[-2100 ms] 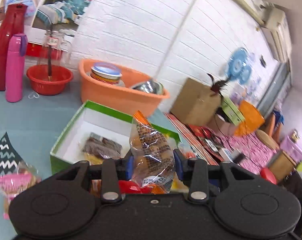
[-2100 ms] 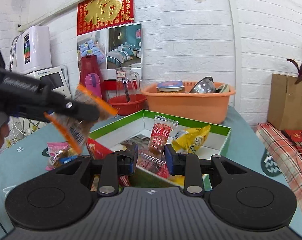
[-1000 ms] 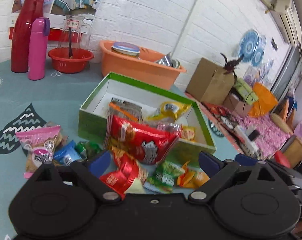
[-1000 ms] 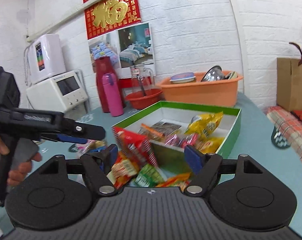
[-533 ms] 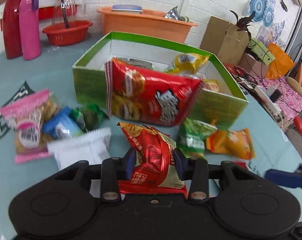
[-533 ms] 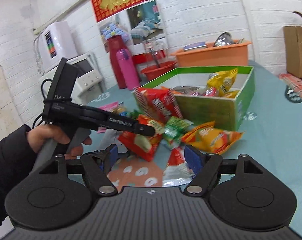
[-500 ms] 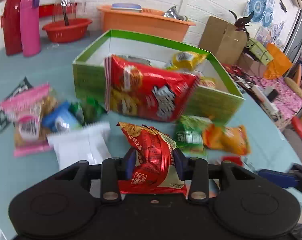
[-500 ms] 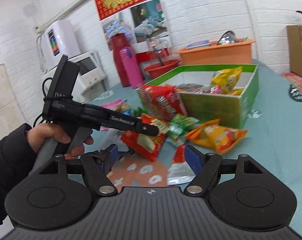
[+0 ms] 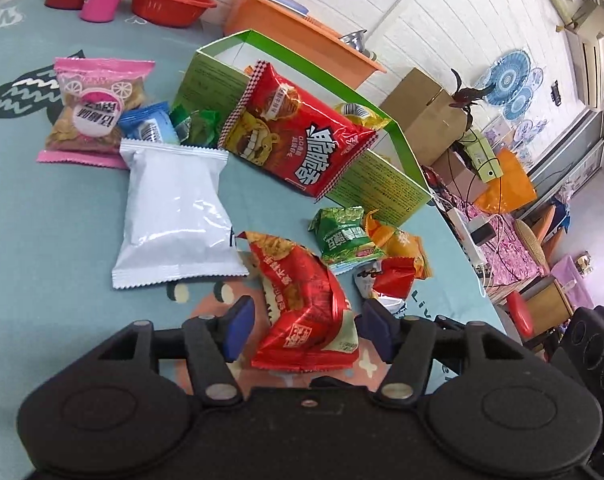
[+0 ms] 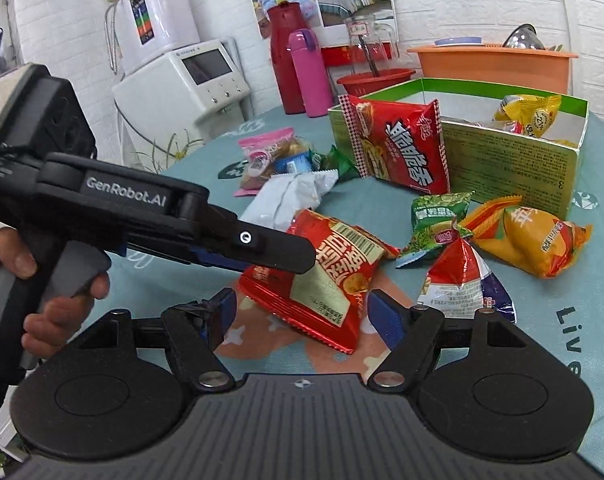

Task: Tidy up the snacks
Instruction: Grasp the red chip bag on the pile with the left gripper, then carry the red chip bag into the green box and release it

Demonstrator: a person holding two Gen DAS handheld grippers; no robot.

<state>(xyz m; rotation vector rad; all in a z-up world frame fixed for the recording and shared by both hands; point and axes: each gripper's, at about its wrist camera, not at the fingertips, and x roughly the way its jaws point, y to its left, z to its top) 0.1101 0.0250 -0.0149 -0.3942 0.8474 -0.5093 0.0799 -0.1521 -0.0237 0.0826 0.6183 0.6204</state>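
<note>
**Snack packets wait beside a half-filled box**

A green cardboard box (image 9: 376,178) stands on the teal tabletop (image 9: 41,240) with a few packets already inside, a yellow one (image 10: 530,114) showing above its rim. Against its outer wall leans the largest loose item, a red chip bag (image 9: 297,136), puffed with air and likely light but easily crushed; its crimped top seam looks the safest place to take hold. Beside it lies a glossy white pouch (image 9: 173,212), probably slippery across its face, so an end seam would serve better. Smaller packets cluster near the box's corner: a green one (image 9: 344,236), an orange one (image 10: 530,240) and a pink-topped bag (image 9: 97,108) farther off. The left claw (image 9: 308,330) has just been opening; its blue pads stand spread, clear of the crumpled red foil packet (image 9: 302,300) lying between them on the tabletop. That packet is soft and crinkly and should yield to a pinch across its middle. The right claw (image 10: 302,314) is likewise spread, empty, just short of the same packet.
</note>
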